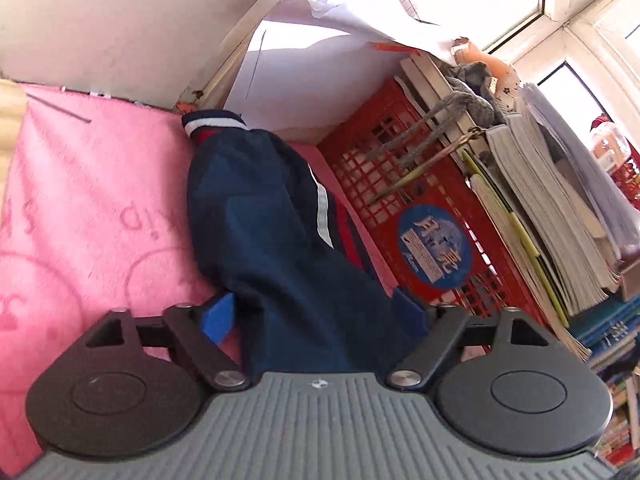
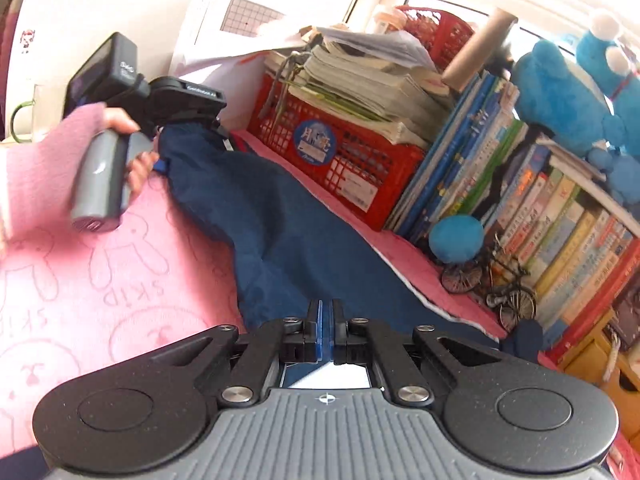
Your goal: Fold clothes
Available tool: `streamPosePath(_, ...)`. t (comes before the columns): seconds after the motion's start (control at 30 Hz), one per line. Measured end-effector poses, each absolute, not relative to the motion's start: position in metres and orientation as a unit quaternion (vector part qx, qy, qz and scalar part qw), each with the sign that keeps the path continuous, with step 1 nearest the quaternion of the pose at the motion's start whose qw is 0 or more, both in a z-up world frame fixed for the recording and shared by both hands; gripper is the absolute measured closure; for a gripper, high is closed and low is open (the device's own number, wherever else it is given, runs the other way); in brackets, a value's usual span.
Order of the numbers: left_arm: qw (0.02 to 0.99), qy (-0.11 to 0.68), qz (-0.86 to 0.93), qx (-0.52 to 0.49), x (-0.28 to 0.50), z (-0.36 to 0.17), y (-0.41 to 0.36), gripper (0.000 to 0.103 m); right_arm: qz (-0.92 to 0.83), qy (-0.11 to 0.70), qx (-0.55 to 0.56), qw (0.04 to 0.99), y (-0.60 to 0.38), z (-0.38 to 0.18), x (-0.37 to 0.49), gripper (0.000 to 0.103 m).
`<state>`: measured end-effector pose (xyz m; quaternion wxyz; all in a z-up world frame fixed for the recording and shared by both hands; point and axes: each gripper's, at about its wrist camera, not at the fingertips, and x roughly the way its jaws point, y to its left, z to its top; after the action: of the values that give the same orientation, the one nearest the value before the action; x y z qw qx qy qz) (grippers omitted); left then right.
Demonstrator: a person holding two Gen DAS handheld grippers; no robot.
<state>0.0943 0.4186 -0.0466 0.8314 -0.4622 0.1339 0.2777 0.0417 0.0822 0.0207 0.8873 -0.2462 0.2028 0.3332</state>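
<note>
A navy garment (image 1: 272, 224) with a white side stripe and a striped ribbed band at its far end lies stretched on a pink blanket (image 1: 92, 200). In the left wrist view a thick fold of it fills the gap between the blue pads (image 1: 218, 318) of my left gripper (image 1: 314, 315), which is shut on it. The right wrist view shows the same garment (image 2: 288, 232) running away from my right gripper (image 2: 325, 328), whose jaws are shut on its near edge. A hand in a pink sleeve (image 2: 120, 120) holds the left gripper (image 2: 208, 128) at the far end.
A red lattice crate (image 2: 340, 152) with stacked books and papers (image 2: 360, 80) borders the blanket on the right. Beyond it stand a row of upright books (image 2: 560, 220), a blue plush toy (image 2: 568, 92), a blue ball (image 2: 456, 238) and a small model bicycle (image 2: 500, 280). A white wall lies behind.
</note>
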Motion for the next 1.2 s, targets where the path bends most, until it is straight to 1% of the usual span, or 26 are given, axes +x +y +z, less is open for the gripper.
streamPosePath(0.03, 0.828, 0.137, 0.280, -0.466, 0.100, -0.047, 0.421, 0.083, 0.326, 0.209, -0.238, 0.890, 0.069, 0.021, 0.040, 0.097)
streamPosePath(0.07, 0.825, 0.139, 0.282, -0.471, 0.106, -0.047, 0.424, 0.099, 0.320, 0.216, -0.231, 0.893, 0.055, 0.022, 0.038, 0.096)
streamPosePath(0.1, 0.823, 0.141, 0.283, -0.472, 0.112, -0.046, 0.425, 0.100, 0.309, 0.219, -0.221, 0.899, 0.042, 0.022, 0.038, 0.094)
streamPosePath(0.13, 0.852, 0.125, 0.269, -0.432, 0.112, -0.033, 0.409, 0.100, 0.296, 0.225, -0.207, 0.905, 0.027, 0.023, 0.040, 0.093)
streamPosePath(0.23, 0.923, 0.089, 0.221, -0.301, 0.112, 0.004, 0.359, 0.100, 0.251, 0.242, -0.151, 0.925, -0.025, 0.026, 0.048, 0.092)
streamPosePath(0.3, 0.964, 0.072, 0.147, -0.211, 0.108, 0.028, 0.305, 0.100, 0.222, 0.252, -0.106, 0.936, -0.060, 0.027, 0.054, 0.092)
streamPosePath(0.37, 0.985, 0.072, 0.066, -0.139, 0.100, 0.043, 0.249, 0.100, 0.186, 0.259, -0.050, 0.946, -0.101, 0.027, 0.061, 0.092)
streamPosePath(0.43, 0.996, 0.081, -0.031, -0.032, 0.085, 0.049, 0.178, 0.100, 0.171, 0.263, 0.021, 0.949, -0.142, 0.030, 0.062, 0.091)
streamPosePath(0.47, 0.993, 0.087, -0.075, 0.025, 0.076, 0.047, 0.142, 0.099, 0.163, 0.265, 0.056, 0.949, -0.162, 0.031, 0.062, 0.089)
streamPosePath(0.53, 0.968, 0.123, -0.173, 0.137, 0.053, 0.033, 0.067, 0.098, 0.161, 0.275, 0.130, 0.939, -0.202, 0.027, 0.061, 0.081)
streamPosePath(0.6, 0.937, 0.163, -0.241, 0.195, 0.034, 0.012, 0.017, 0.093, 0.158, 0.280, 0.170, 0.931, -0.228, 0.025, 0.057, 0.059)
streamPosePath(0.67, 0.910, 0.193, -0.299, 0.213, 0.016, -0.006, -0.017, 0.091, 0.152, 0.291, 0.176, 0.928, -0.242, 0.020, 0.049, 0.047)
streamPosePath(0.7, 0.905, 0.199, -0.316, 0.206, 0.009, -0.011, -0.024, 0.089, 0.153, 0.297, 0.177, 0.926, -0.245, 0.017, 0.045, 0.041)
streamPosePath(0.73, 0.902, 0.206, -0.322, 0.201, 0.004, -0.014, -0.028, 0.087, 0.154, 0.305, 0.179, 0.923, -0.245, 0.012, 0.043, 0.038)
streamPosePath(0.77, 0.901, 0.216, -0.322, 0.197, 0.001, -0.015, -0.030, 0.086, 0.156, 0.314, 0.182, 0.919, -0.245, 0.008, 0.042, 0.030)
streamPosePath(0.8, 0.902, 0.220, -0.320, 0.187, -0.002, -0.013, -0.028, 0.086, 0.158, 0.322, 0.185, 0.915, -0.244, 0.004, 0.040, 0.025)
streamPosePath(0.87, 0.905, 0.224, -0.318, 0.169, -0.009, -0.007, -0.018, 0.085, 0.160, 0.341, 0.197, 0.905, -0.244, -0.006, 0.038, 0.023)
streamPosePath(0.93, 0.912, 0.217, -0.310, 0.158, -0.017, 0.002, -0.004, 0.080, 0.160, 0.361, 0.220, 0.892, -0.244, -0.016, 0.038, 0.019)
streamPosePath(1.0, 0.925, 0.203, -0.281, 0.157, -0.023, 0.013, 0.015, 0.069, 0.159, 0.370, 0.248, 0.881, -0.248, -0.022, 0.037, 0.018)
streamPosePath(1.03, 0.930, 0.200, -0.264, 0.160, -0.024, 0.017, 0.023, 0.067, 0.159, 0.368, 0.261, 0.878, -0.250, -0.023, 0.037, 0.017)
streamPosePath(1.1, 0.937, 0.200, -0.234, 0.164, -0.020, 0.021, 0.033, 0.065, 0.146, 0.365, 0.274, 0.878, -0.252, -0.017, 0.045, 0.011)
streamPosePath(1.13, 0.941, 0.200, -0.219, 0.166, -0.018, 0.022, 0.038, 0.065, 0.136, 0.374, 0.264, 0.879, -0.248, -0.011, 0.053, 0.010)
streamPosePath(1.2, 0.945, 0.200, -0.191, 0.173, -0.010, 0.018, 0.041, 0.065, 0.129, 0.394, 0.229, 0.881, -0.232, 0.000, 0.071, 0.003)
